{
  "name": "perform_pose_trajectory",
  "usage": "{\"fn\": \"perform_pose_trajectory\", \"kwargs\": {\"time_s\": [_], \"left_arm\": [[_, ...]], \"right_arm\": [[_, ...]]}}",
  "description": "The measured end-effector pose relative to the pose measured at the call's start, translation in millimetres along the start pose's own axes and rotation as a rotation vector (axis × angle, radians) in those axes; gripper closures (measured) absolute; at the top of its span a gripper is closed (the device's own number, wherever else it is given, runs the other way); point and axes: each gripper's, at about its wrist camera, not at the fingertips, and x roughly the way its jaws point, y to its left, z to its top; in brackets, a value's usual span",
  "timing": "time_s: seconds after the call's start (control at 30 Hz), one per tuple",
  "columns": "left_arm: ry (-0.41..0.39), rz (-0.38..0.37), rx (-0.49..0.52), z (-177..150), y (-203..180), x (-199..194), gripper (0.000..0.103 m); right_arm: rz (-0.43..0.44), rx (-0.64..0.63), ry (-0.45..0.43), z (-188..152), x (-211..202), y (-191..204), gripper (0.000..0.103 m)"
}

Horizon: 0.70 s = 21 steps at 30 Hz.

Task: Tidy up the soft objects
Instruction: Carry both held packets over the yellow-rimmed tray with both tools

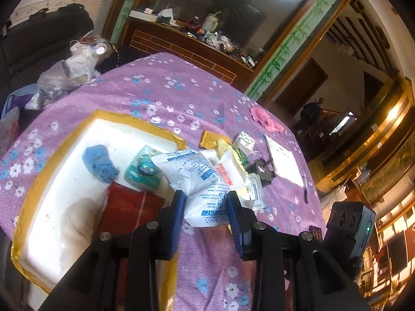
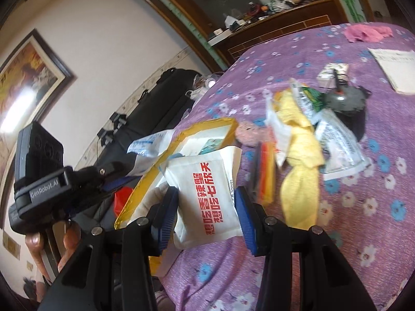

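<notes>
My left gripper (image 1: 207, 207) is shut on a white desiccant packet (image 1: 197, 178) with blue print, held above the table beside the white foam box (image 1: 64, 181). In the box lie a blue cloth (image 1: 99, 162), a teal tissue pack (image 1: 144, 169) and a red item (image 1: 129, 207). My right gripper (image 2: 207, 212) is shut on a white packet with red characters (image 2: 205, 197), held by the foam box's yellow-taped rim (image 2: 145, 178). A yellow cloth (image 2: 302, 160) and a pink cloth (image 2: 365, 32) lie on the purple tablecloth (image 2: 350, 233).
A pile of packets, a small white box (image 1: 245, 141), a dark round object (image 2: 345, 98) and a white booklet (image 1: 284, 158) lie right of the foam box. Plastic bags (image 1: 70, 70) sit past the table's far left edge. A wooden cabinet (image 1: 186, 44) stands behind.
</notes>
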Motion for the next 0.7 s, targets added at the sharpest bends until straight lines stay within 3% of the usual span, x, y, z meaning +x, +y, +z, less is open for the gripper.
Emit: {"fn": "perform_pose_trajectory", "kwargs": {"time_s": [0.5,0.7], "left_arm": [[-0.027,-0.011,-0.061,12.1,37.7,-2.0,0.069],[-0.029,0.017,-0.058,28.6,55.2,5.0,0.069]], "right_arm": [[-0.013,-0.059,0.061,0.0,34.2,27.0,0.059],[-0.021,-0.079,0.057,10.7,44.7,35.5,0.059]]}}
